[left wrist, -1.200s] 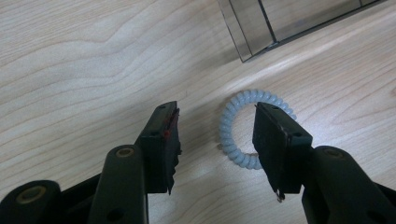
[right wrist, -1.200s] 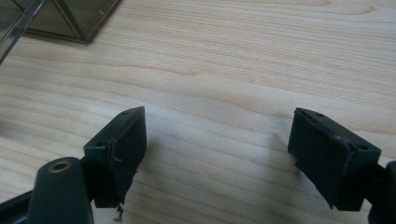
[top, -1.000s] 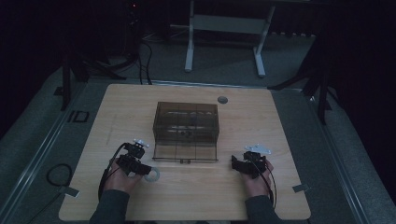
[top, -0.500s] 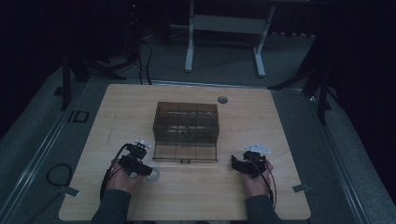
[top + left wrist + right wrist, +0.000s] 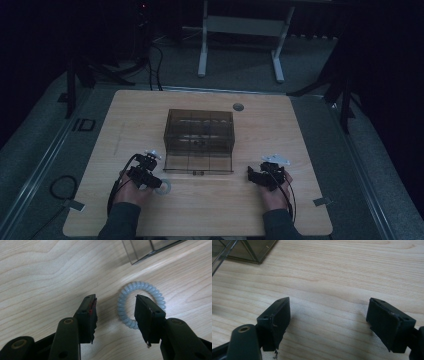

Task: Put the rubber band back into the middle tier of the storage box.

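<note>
The left gripper (image 5: 115,312) hangs low over the worktop (image 5: 310,125) near its front-left corner, its jaws parted with nothing between them. In the left gripper view, the pale blue coiled hair tie (image 5: 130,291) lies flat on the wood just beyond the jaw tips and off toward the right-hand jaw, which hides part of the ring's near side; whether that jaw touches the coil cannot be told. The ring has no long axis to speak of, so the approach likely turns on this sideways offset: one jaw would need to go inside the loop and the other outside. The smoky transparent box (image 5: 199,140) stands just past the hair tie, mid-worktop. The right gripper (image 5: 327,315) sits toward the front-right corner, jaws spread wide over bare wood, well apart from the ring, so the left hand is plainly nearer.
</note>
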The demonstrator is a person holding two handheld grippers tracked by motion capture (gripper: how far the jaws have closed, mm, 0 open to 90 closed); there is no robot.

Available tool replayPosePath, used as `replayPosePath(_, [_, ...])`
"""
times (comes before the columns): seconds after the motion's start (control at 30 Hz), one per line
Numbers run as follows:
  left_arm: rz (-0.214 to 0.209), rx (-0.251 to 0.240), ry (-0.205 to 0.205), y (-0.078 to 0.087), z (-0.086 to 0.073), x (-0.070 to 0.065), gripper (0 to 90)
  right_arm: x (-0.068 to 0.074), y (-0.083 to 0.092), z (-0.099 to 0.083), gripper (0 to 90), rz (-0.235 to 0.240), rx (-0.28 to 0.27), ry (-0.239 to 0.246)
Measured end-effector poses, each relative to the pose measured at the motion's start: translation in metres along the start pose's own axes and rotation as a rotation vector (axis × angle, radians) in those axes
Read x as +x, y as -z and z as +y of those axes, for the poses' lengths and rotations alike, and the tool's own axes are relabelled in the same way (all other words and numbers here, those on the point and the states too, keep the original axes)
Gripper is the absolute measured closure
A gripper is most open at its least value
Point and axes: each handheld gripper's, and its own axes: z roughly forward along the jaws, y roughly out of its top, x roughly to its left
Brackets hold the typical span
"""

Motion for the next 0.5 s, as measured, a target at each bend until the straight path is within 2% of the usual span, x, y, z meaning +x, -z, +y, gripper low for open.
replayPosePath(0.5, [0.031,0.069,-0.010,-0.0100,0.0008,-0.0009,59.5,-0.0001,0.0000,0.0001,19.4,0.001,0.001,0.001])
